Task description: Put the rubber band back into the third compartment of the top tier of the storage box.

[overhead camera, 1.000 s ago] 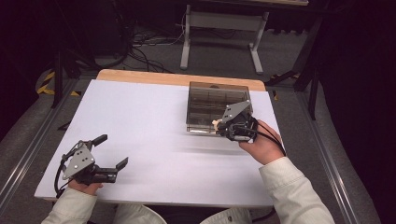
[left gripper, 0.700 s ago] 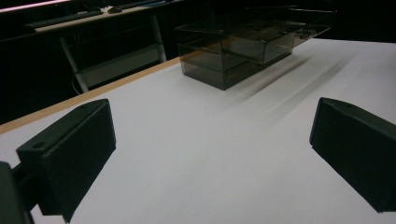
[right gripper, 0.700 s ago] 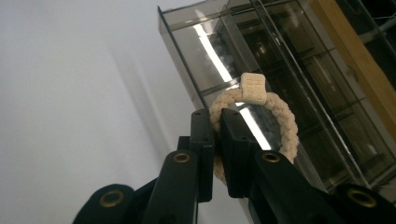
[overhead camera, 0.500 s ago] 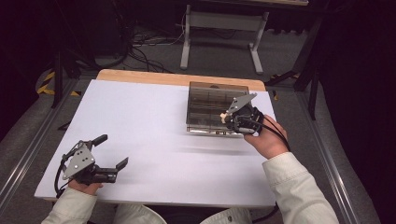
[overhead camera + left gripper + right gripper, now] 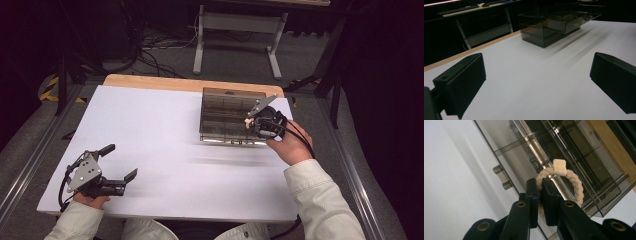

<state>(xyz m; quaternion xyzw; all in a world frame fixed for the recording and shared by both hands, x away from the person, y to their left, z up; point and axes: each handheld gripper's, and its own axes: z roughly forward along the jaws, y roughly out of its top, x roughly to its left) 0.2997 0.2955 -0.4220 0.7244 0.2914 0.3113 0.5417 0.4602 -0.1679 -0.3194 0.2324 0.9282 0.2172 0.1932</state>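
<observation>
Your right claw (image 5: 539, 202), clamped on a cream braided hair tie (image 5: 571, 180), has shifted rightward over the smoky plastic organizer (image 5: 225, 107), drop pending, while your left claw (image 5: 120, 165) idles apart on the white surface (image 5: 165, 150).

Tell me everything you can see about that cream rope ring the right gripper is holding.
The rope ring is a small cream loop of braided cord, cotton by the look of it, with a flat square cream tag on top bearing faint embossed marks too small to read. The right gripper is shut on the loop's left side, pinching the cord between its black jaws. The ring hangs in the air above the smoky clear plastic organizer box, over its compartments, apparently touching nothing else.
</observation>
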